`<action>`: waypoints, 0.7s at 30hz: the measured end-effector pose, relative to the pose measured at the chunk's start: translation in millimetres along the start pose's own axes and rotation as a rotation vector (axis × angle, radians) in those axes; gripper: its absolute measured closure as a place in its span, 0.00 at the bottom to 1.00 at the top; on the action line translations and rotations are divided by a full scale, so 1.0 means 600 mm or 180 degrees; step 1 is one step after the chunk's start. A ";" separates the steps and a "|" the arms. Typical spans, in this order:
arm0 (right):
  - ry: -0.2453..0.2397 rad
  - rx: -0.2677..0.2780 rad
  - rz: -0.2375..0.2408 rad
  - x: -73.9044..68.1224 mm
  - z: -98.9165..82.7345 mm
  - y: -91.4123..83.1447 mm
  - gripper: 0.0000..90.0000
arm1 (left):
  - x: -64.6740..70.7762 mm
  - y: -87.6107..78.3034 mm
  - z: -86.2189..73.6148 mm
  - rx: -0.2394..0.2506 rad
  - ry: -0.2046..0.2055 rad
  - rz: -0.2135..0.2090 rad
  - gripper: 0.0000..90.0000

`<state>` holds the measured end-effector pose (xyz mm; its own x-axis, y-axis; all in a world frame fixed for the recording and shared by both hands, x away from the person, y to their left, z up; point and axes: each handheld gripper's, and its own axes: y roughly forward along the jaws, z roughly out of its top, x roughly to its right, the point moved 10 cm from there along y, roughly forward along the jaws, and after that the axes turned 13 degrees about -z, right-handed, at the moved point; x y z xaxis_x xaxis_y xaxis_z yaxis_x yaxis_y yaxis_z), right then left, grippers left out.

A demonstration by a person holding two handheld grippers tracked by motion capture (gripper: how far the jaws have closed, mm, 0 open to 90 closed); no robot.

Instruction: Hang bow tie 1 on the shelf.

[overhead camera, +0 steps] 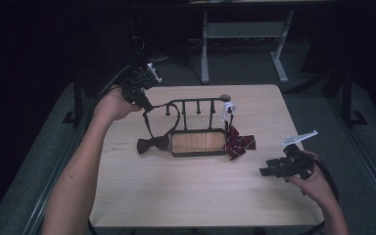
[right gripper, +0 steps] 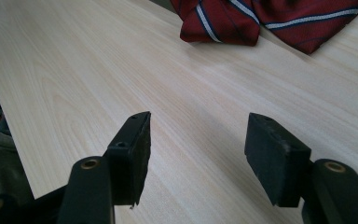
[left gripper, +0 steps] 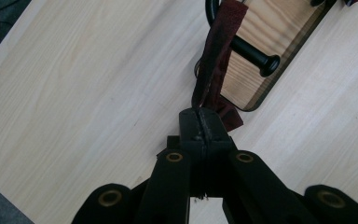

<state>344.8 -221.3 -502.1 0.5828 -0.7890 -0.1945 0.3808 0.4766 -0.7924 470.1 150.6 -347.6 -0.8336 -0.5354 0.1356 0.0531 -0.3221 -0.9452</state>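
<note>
While the left tongs [overhead camera: 141, 100] clamp the strap [left gripper: 213, 56] of a dark bow tie [overhead camera: 152, 144] looped over the peg rack [overhead camera: 196, 102] on the desk [overhead camera: 186, 191], apparently to hang it, the right tongs [right gripper: 196, 151] wait wide and empty near a striped bow tie [overhead camera: 239, 143].

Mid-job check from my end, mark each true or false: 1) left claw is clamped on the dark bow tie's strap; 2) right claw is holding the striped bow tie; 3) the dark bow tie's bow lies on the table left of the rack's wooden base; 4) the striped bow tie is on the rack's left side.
1) True: the left claw is shut on the strap of the dark bow tie.
2) False: the right claw is open with nothing between its jaws; the striped bow tie lies apart from it.
3) True: it lies beside the rack base.
4) False: it is at the right end.
</note>
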 end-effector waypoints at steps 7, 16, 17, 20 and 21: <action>0.0006 -0.0015 -0.0004 -0.002 -0.001 0.000 0.45 | -0.007 0.006 -0.001 -0.0064 -0.0005 0.0049 1.00; 0.0002 -0.0021 -0.0004 -0.002 -0.002 0.000 0.45 | -0.008 0.010 -0.002 -0.0091 -0.0011 0.0049 0.99; 0.0004 -0.0019 -0.0005 -0.002 -0.002 0.000 0.45 | -0.008 0.010 -0.002 -0.0084 -0.0008 0.0046 0.98; 0.0005 -0.0009 -0.0005 -0.001 -0.002 0.000 0.45 | -0.007 0.009 -0.004 -0.0077 -0.0026 0.0049 0.95; 0.0016 -0.0016 -0.0010 0.000 -0.002 0.000 0.45 | -0.007 0.008 -0.004 -0.0079 -0.0005 0.0044 0.94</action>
<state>343.8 -221.7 -502.8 0.5780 -0.7924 -0.1950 0.3789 0.4722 -0.7959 472.3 153.0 -353.5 -0.8321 -0.5409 0.1230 0.0509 -0.2953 -0.9541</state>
